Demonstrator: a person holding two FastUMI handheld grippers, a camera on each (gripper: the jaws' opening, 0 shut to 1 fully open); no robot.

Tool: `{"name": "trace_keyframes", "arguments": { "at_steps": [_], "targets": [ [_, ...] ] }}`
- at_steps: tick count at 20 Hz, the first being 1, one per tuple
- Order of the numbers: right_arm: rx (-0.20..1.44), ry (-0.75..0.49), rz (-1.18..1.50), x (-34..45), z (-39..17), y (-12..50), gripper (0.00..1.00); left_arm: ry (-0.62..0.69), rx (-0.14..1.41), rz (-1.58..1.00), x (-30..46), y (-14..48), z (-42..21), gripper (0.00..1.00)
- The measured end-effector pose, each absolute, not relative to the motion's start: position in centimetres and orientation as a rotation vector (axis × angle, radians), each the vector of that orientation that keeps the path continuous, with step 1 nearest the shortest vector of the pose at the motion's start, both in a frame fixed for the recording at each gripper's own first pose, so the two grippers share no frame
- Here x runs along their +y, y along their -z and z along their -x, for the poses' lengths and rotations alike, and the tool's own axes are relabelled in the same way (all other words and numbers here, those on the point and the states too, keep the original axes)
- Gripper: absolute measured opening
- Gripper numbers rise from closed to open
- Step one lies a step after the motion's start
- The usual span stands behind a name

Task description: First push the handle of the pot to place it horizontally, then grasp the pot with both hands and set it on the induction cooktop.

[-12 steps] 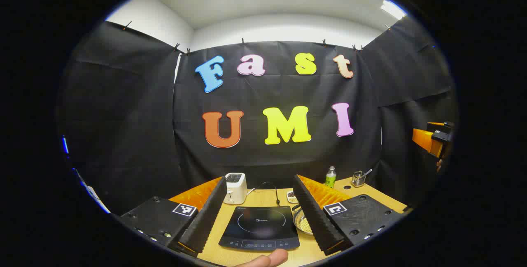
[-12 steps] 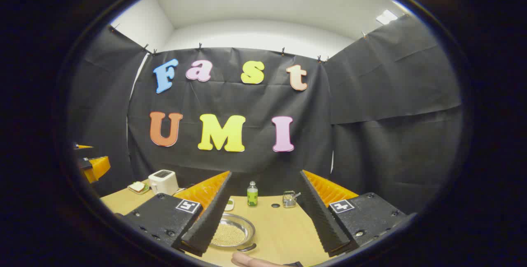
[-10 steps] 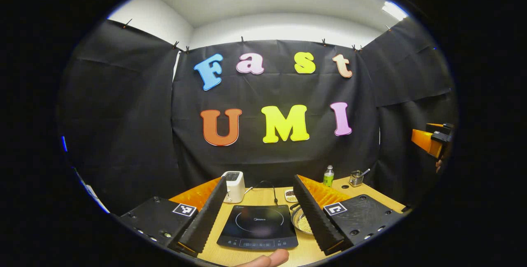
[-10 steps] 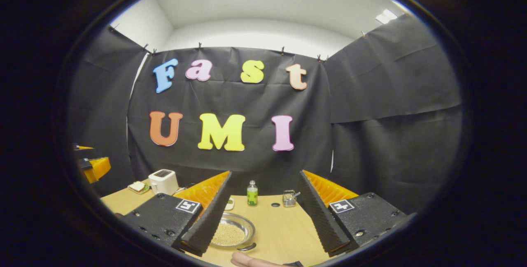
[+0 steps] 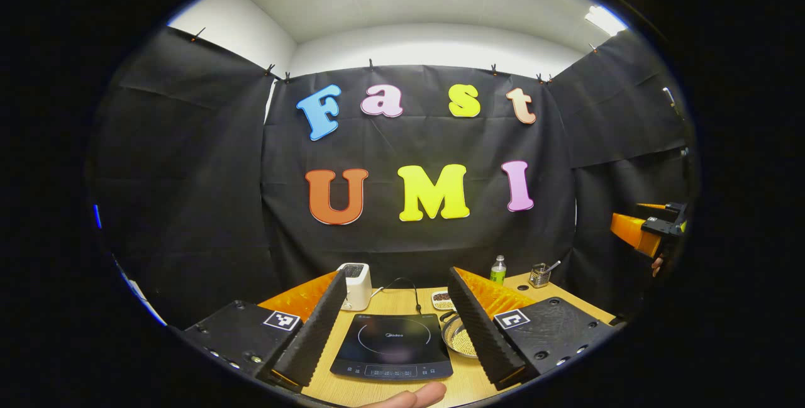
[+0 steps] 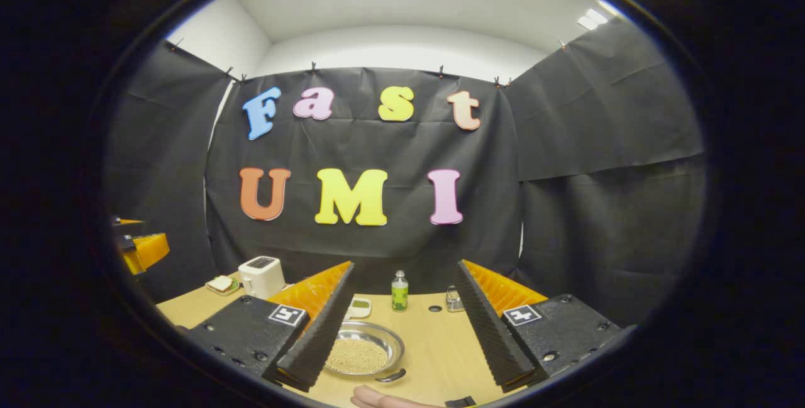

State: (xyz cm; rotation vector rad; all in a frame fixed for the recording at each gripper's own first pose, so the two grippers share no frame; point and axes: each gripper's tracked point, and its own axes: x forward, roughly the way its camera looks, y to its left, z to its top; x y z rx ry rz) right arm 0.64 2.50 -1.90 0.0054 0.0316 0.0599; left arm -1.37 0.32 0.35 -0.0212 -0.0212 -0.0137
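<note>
A shallow steel pot (image 6: 363, 351) holding pale grains sits on the wooden table (image 6: 434, 351), its dark handle (image 6: 391, 376) lying at its near right side. My right gripper (image 6: 405, 264) hovers open above and short of it, nothing between its fingers. The black induction cooktop (image 5: 391, 346) lies flat below my open left gripper (image 5: 397, 273). Right of the cooktop the pot (image 5: 458, 340) is partly hidden by one finger. The right gripper (image 5: 641, 232) shows at the far right edge, the left gripper (image 6: 141, 249) at the far left.
A white toaster (image 5: 356, 285) stands behind the cooktop, its cable trailing back. A small dish (image 5: 442, 300), a green bottle (image 6: 399, 292) and a metal holder (image 6: 454, 298) line the table's back. A plate with a sandwich (image 6: 221, 284) sits beside the toaster (image 6: 263, 276). A fingertip (image 5: 409, 395) pokes in below.
Both grippers drifted a little. In the right gripper view the pot and the bottle slid slightly right and the pot looks a bit nearer. Both stay open.
</note>
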Motion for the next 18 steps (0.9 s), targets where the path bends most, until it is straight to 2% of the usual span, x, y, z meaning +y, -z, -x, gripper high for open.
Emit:
{"name": "trace_keyframes", "arguments": {
  "at_steps": [8,14,18],
  "targets": [
    [0.039,-0.125,0.025,4.9,-1.8,3.8,0.97,0.013,-0.016,0.018,0.7,1.1,1.4,0.96],
    [0.17,-0.19,0.0,7.1,-4.0,8.8,0.98,0.013,0.002,0.02,0.7,2.7,1.3,0.96],
    [0.224,-0.238,0.003,8.8,-5.8,12.4,0.81,0.004,0.001,0.024,1.3,3.1,1.6,0.96]
  ]
}}
